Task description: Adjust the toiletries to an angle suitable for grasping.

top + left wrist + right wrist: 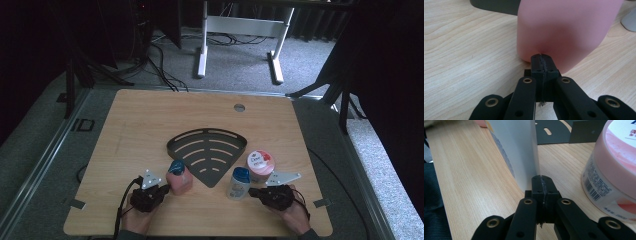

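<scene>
Progress is at an early stage. Left tool (161, 191) has its jaws pressed together, tips against the base of the pink bottle (180, 177), gripping nothing. Right tool (256, 192) is likewise closed, tips just touching the clear bottle (238, 183). Both bottles stand upright on the worktop (140, 130), flanking the tip of the dark fan-shaped tray (207, 151); the pink-lidded jar (260, 165) sits beside its right edge. Judged from this layout, no item is yet on the tray; opening, grasping and transfer remain.

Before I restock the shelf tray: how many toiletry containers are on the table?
3: a pink bottle left of the tray, a clear blue-capped bottle at its right, and a pink-lidded jar beside that.
</scene>
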`<state>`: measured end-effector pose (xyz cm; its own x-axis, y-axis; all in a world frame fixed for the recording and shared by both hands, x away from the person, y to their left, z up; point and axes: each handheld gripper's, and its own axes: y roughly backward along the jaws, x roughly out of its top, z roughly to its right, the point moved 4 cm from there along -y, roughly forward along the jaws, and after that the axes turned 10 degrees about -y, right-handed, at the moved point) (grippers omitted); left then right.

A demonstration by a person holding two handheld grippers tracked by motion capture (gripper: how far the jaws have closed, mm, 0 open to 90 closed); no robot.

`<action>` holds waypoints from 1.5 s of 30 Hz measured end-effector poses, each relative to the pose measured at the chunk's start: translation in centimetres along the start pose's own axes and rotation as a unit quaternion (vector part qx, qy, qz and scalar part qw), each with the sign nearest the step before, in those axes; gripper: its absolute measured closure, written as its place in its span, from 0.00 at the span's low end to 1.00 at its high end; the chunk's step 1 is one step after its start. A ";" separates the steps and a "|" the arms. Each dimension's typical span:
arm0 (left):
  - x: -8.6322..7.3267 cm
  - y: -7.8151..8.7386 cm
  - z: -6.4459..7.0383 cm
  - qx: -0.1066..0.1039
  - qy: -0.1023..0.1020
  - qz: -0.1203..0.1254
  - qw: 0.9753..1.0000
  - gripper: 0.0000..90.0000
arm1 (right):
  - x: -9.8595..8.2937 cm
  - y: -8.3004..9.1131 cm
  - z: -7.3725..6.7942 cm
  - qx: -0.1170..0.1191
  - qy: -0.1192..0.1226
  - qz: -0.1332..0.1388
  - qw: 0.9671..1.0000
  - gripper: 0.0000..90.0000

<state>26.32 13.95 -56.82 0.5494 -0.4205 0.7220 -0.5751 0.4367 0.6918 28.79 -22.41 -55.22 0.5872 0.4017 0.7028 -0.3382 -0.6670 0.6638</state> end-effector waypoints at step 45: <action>0.8 0.5 1.2 -0.007 0.006 0.022 1.000 1.00 | 0.9 -1.1 -0.4 0.017 0.015 -0.006 1.000 1.00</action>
<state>25.74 12.83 -55.90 0.5309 -0.3901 0.7523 -0.5903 0.4667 0.6586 29.41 -21.08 -55.22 0.5690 0.4277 0.7024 -0.3053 -0.6832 0.6634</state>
